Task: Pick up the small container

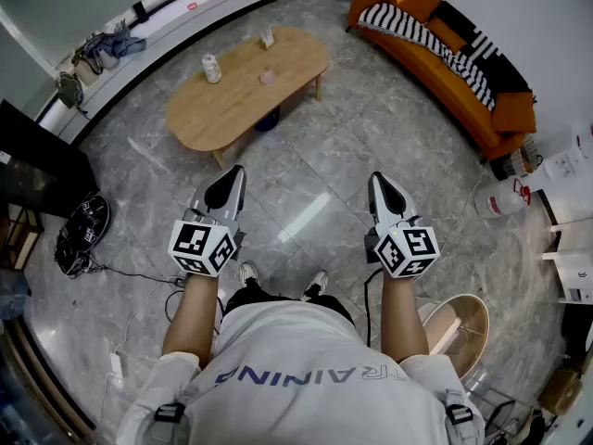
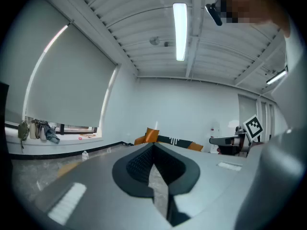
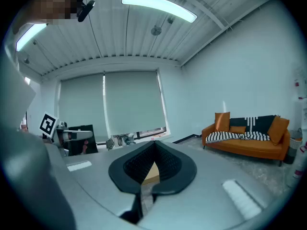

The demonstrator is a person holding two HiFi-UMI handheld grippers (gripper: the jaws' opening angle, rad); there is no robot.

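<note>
Small container on the table, both grippers shut and empty

The small container [image 1: 212, 68], white and upright, stands near the left end of the oval wooden table [image 1: 232, 105], well apart from either tool. The left gripper [image 1: 232, 180] and the right gripper [image 1: 382, 186] are held side by side over the grey stone floor [image 1: 371, 137], pointing toward the table. On each, the jaw tips meet, with nothing between them and nothing touched. An orange sofa [image 1: 460, 97] sits off to the right.
</note>
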